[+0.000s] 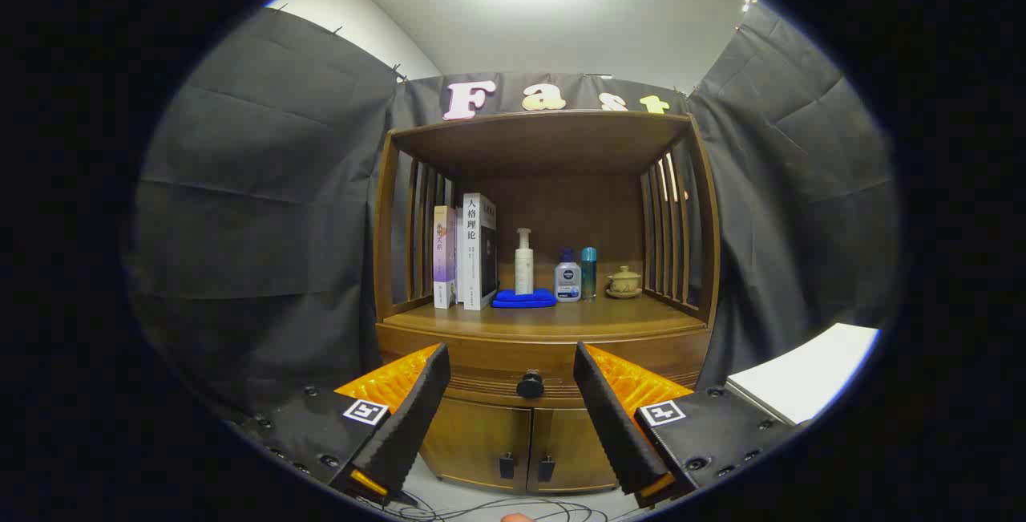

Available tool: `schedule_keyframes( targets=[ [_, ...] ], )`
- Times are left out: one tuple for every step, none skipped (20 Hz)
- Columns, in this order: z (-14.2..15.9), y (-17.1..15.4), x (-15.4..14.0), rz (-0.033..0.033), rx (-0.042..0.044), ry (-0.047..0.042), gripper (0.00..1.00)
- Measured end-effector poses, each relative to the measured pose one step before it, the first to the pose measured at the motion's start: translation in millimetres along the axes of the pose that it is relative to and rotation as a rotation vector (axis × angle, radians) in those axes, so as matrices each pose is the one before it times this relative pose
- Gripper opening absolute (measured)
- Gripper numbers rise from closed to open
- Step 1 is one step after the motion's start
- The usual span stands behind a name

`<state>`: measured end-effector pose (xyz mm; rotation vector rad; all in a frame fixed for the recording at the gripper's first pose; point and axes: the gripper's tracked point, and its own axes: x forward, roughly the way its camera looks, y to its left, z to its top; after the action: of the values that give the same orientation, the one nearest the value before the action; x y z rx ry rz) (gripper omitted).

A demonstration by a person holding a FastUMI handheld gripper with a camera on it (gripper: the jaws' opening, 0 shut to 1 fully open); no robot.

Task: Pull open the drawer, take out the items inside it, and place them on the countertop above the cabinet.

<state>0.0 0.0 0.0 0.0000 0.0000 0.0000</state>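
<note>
1. The shallow brown wooden drawer [513, 368] sits flush in the front of the cabinet, directly under the countertop's front edge. It is closed; its contents cannot be seen.
2. Its round dark knob [530, 384] is at the middle of the drawer front, ahead of the gripper [511, 374] and lined up with the gap between the fingers.
3. The gripper is released, fingers spread wide and apart from the knob, grasping nothing.
4. The brown wooden countertop [609, 315] carries, along its back edge, two upright books [465, 253] at the left, a white pump bottle [523, 261] behind a folded blue cloth [523, 298], a small clear bottle with a blue cap [567, 277], a slim teal bottle [589, 272] and a tan lidded cup on a saucer [624, 281] at the right. The front strip is bare.
5. Below the drawer are two wooden cabinet doors [517, 442] with small dark handles.
6. Judgement: the opening step is in hand, at the approach stage. The next move calls for advancing until the knob lies between the fingers, clenching on it, then pulling straight back.
</note>
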Motion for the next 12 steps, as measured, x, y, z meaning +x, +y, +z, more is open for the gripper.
schedule_keyframes(
  targets=[
    [-0.34, -0.15, -0.83, -0.00038, 0.00024, -0.00231, 0.98],
    [0.20, 0.03, -0.92, -0.00103, -0.00098, -0.00136, 0.98],
    [0.21, -0.91, 0.95, -0.00018, 0.00003, -0.00055, 0.98],
    [0.00, -1.45, 0.59, -0.00139, 0.00173, -0.00056, 0.98],
    [0.06, -1.22, -0.09, -0.00123, 0.00367, -0.00078, 0.98],
    [-0.10, -1.19, 0.22, -0.00251, 0.00479, -0.00099, 0.98],
    [-1.02, -1.59, 1.57, -0.00165, 0.00466, -0.00043, 0.98],
    [-0.81, -1.07, 1.43, -0.00264, 0.00389, 0.00070, 0.98],
    [-0.35, -1.27, 1.11, -0.00030, 0.00364, -0.00028, 0.98],
    [-1.77, -1.40, 2.87, -0.00143, 0.00353, 0.00123, 0.98],
    [-0.68, -1.69, 2.15, -0.00248, 0.00316, -0.00016, 0.98],
    [-0.92, -1.74, 2.45, -0.00164, 0.00151, 0.00018, 0.98]
  ],
)
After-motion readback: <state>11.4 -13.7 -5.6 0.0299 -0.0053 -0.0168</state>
